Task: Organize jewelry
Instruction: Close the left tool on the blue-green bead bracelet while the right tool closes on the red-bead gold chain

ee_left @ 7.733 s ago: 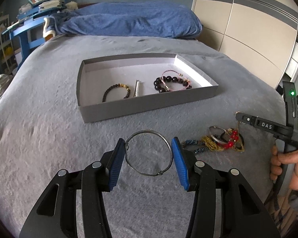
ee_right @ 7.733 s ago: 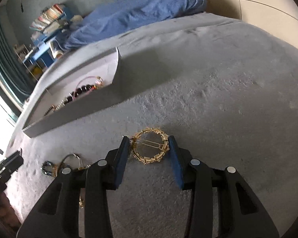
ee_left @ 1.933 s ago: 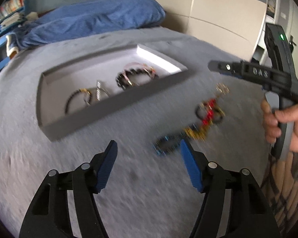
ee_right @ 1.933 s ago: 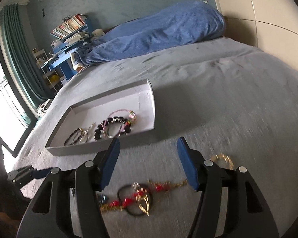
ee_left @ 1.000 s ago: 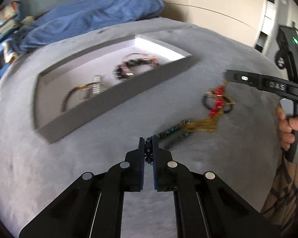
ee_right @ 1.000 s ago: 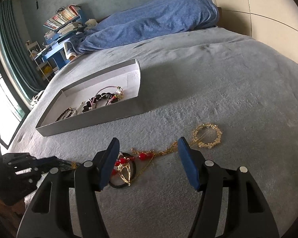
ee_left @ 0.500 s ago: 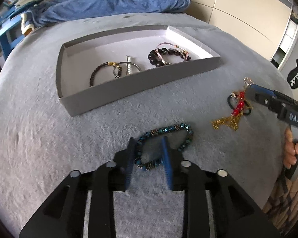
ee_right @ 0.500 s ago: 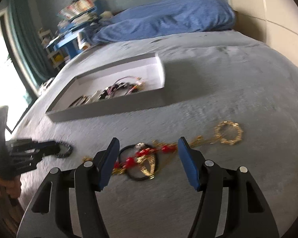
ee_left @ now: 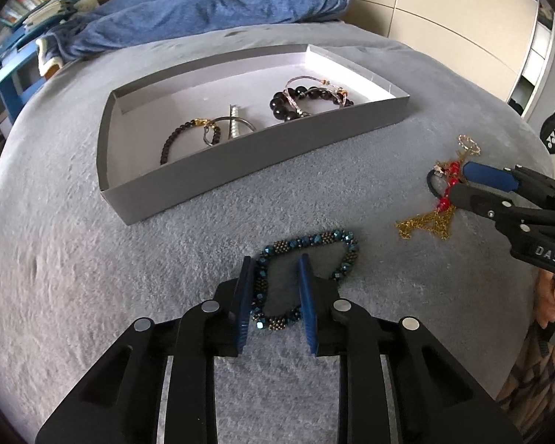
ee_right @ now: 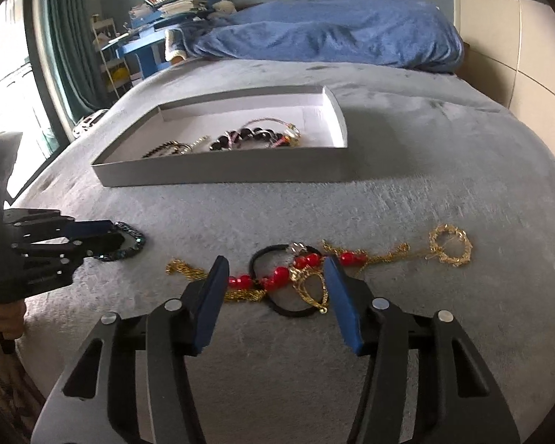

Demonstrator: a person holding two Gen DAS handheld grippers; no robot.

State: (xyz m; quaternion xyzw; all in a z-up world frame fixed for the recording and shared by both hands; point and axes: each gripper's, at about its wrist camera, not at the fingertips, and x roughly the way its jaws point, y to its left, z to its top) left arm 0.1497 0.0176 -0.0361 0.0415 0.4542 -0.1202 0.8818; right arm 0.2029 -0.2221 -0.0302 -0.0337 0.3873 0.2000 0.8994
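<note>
A grey tray (ee_left: 262,151) on the bed holds several bracelets, among them a dark bead bracelet (ee_left: 299,100) and a wire hoop (ee_left: 227,129). My left gripper (ee_left: 275,277) is partly open, its fingers straddling one side of a teal beaded bracelet (ee_left: 314,238) that lies on the blanket. My right gripper (ee_right: 275,285) is open and empty, low over a tangle of red beads (ee_right: 288,272), gold chain (ee_right: 188,270) and a black hair tie (ee_right: 270,255). A gold ring brooch (ee_right: 449,245) lies to the right. The right gripper (ee_left: 466,183) also shows in the left wrist view.
The jewelry lies on a grey blanket (ee_left: 74,259) over a bed. A blue duvet (ee_right: 333,33) is heaped at the far end. A blue shelf with books (ee_right: 159,3) and a window with curtains (ee_right: 66,37) stand on the left; cupboard doors (ee_left: 444,11) on the right.
My left gripper shut on the teal bracelet, dragged it clear of the tangle, and has opened partway around it. My right gripper has moved in low over the red bead tangle, staying open.
</note>
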